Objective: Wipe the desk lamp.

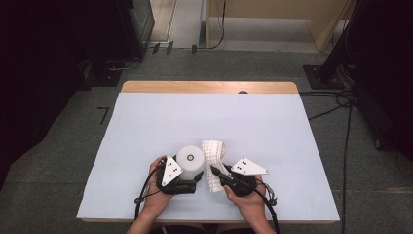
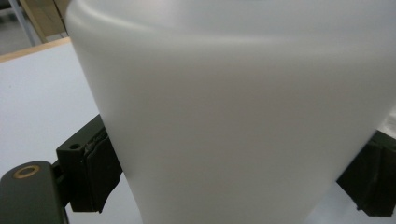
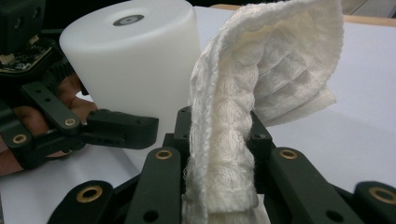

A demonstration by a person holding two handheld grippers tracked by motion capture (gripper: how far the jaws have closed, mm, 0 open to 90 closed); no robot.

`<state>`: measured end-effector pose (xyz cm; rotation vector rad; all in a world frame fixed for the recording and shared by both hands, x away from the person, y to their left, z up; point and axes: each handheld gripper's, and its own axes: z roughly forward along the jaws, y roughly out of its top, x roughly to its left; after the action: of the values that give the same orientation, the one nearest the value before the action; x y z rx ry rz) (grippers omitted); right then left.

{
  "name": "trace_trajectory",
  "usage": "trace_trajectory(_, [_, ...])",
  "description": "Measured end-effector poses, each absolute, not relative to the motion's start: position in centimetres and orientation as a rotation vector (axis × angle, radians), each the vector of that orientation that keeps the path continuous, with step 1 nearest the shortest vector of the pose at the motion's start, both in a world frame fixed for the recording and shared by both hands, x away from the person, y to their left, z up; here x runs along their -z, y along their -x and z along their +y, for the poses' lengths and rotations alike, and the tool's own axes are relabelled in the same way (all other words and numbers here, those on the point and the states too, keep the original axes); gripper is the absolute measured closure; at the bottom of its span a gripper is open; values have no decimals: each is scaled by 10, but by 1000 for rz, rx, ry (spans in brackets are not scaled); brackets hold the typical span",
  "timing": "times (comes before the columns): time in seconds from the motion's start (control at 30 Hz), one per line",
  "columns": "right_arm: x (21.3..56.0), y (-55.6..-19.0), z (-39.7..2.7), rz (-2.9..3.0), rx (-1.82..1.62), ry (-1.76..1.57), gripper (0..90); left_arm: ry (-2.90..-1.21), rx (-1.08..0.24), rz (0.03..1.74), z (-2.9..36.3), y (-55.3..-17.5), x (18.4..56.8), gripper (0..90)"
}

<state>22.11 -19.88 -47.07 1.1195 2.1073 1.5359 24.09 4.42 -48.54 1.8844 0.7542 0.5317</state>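
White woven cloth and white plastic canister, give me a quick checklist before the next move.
1. Right gripper shut on white woven cloth: ok.
2. Left gripper clamped on white plastic canister: ok.
3. Canister upright on pale blue table cover: ok.
4. Cloth hangs free, not snagged on canister: ok.
5. Cloth touching canister wall: not ok, a gap shows.
6. Canister lid sealed: cannot tell.
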Motion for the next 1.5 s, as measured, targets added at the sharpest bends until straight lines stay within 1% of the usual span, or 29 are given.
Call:
trace_trajectory(0.13, [474,-222,-199,2117,-1523,-1126,735,-1886,-539,754,44,-240,485,82])
trace_trajectory(0.2, [474,-222,-199,2117,-1525,-1132,733,-1864,-554,792,44,-239,485,79])
trace_trajectory(0.23, [475,-223,-200,2124,-1552,-1144,732,-1850,-544,816,43,-237,482,10])
trace_trajectory(0.27, [475,-223,-200,2124,-1552,-1144,732,-1850,-544,816,43,-237,482,0])
trace_trajectory(0.3, [478,-224,-201,2125,-1548,-1161,732,-1843,-573,841,40,-234,480,0])
trace_trajectory(0.47, [483,-226,-202,2135,-1521,-1193,732,-1841,-614,917,31,-233,481,0])
trace_trajectory(0.53, [485,-227,-201,2148,-1506,-1202,731,-1854,-637,945,30,-233,482,34])
trace_trajectory(0.57, [486,-227,-201,2152,-1502,-1210,729,-1851,-637,948,29,-233,483,34])
trace_trajectory(0.67, [491,-230,-201,2179,-1490,-1234,719,-1848,-662,940,28,-230,482,76])
trace_trajectory(0.93, [492,-229,-198,2194,-1485,-1232,724,-1851,-602,899,34,-232,476,85])
trace_trajectory(1.1, [486,-227,-197,2174,-1534,-1198,726,-1825,-555,853,36,-230,472,85])
trace_trajectory(1.27, [475,-224,-198,2128,-1586,-1164,729,-1853,-554,809,30,-228,474,85])
trace_trajectory(1.37, [462,-220,-202,2084,-1629,-1122,729,-1870,-556,786,28,-227,475,85])
trace_trajectory(1.5, [456,-220,-206,2066,-1661,-1096,729,-1870,-563,763,27,-226,472,85])
